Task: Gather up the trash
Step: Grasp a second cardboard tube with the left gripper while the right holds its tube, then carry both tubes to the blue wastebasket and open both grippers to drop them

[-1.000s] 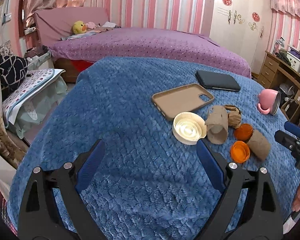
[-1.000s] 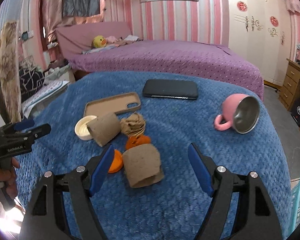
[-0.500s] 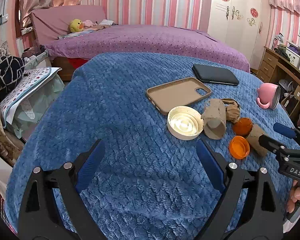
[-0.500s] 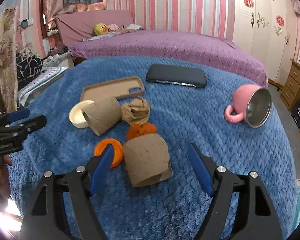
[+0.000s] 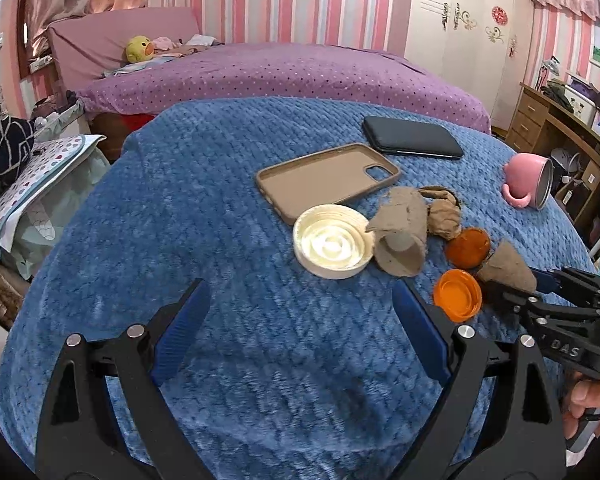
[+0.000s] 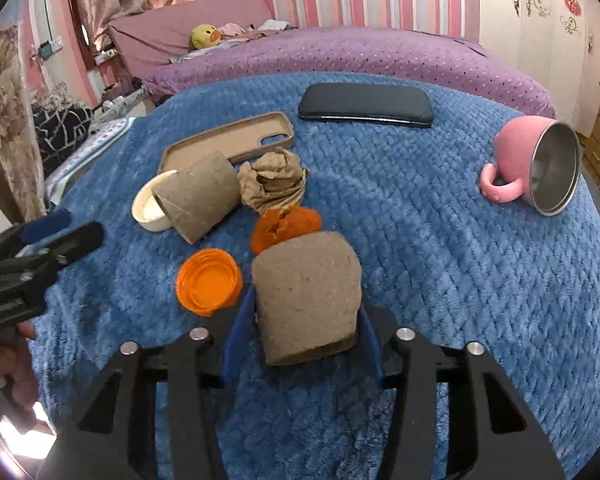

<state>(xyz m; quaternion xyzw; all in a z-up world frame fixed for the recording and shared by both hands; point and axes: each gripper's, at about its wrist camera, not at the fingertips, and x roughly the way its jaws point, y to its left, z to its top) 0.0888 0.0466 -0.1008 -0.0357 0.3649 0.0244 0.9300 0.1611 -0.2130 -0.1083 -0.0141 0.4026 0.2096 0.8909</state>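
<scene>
Both views are fisheye, each looking forward and downward along its own tongs across a blue blanket [image 5: 204, 208] toward a purple bed [image 5: 284, 76] and a striped wall.

The left view sits farther back: the litter lies ahead and right of the left tongs [image 5: 300, 336], with the white lid [image 5: 332, 242] nearest.

The right view is close in: a cardboard tube [image 6: 308, 292] fills the space between the right tongs [image 6: 302, 332].

Both views share the lid, orange cap [image 6: 209, 282], phone [image 6: 366, 105], case [image 5: 328, 178] and pink cup [image 6: 536, 164]. Each sees the other tongs at its edge: right tongs [image 5: 528, 286] low right, left tongs [image 6: 62, 232] at the left.
</scene>
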